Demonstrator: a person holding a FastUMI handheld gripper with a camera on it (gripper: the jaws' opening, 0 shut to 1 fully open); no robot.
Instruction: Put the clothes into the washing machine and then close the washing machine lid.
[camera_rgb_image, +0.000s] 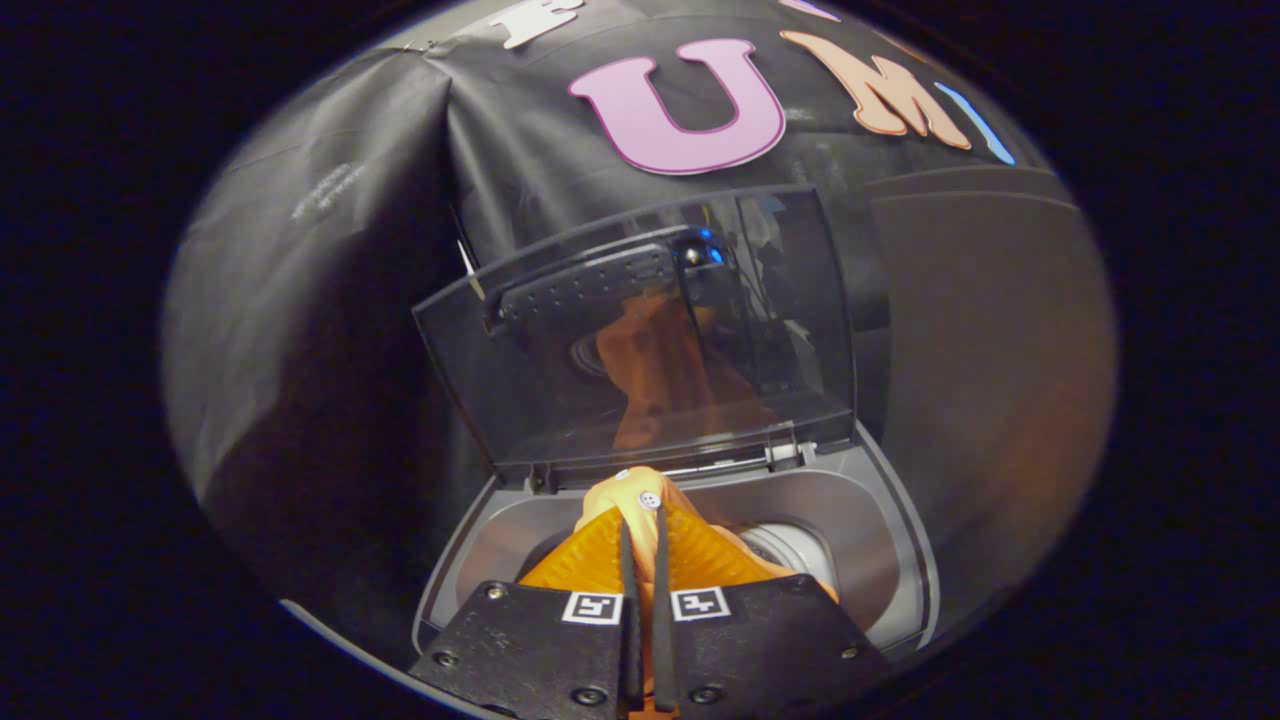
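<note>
My gripper (643, 535) is shut on an orange garment (640, 495) with a white button, pinching a fold of it between both fingers. The cloth hangs from the fingertips right above the round drum opening (790, 550) of a small grey top-loading washing machine (900, 540). Its smoked see-through lid (640, 340) stands upright at the back, hinged just beyond the garment, and mirrors the orange cloth. How far the garment reaches down into the drum is hidden by my fingers.
Black cloth walls close in behind and to both sides of the machine. A narrow strip of the machine's grey top rim (455, 560) shows left of the fingers.
</note>
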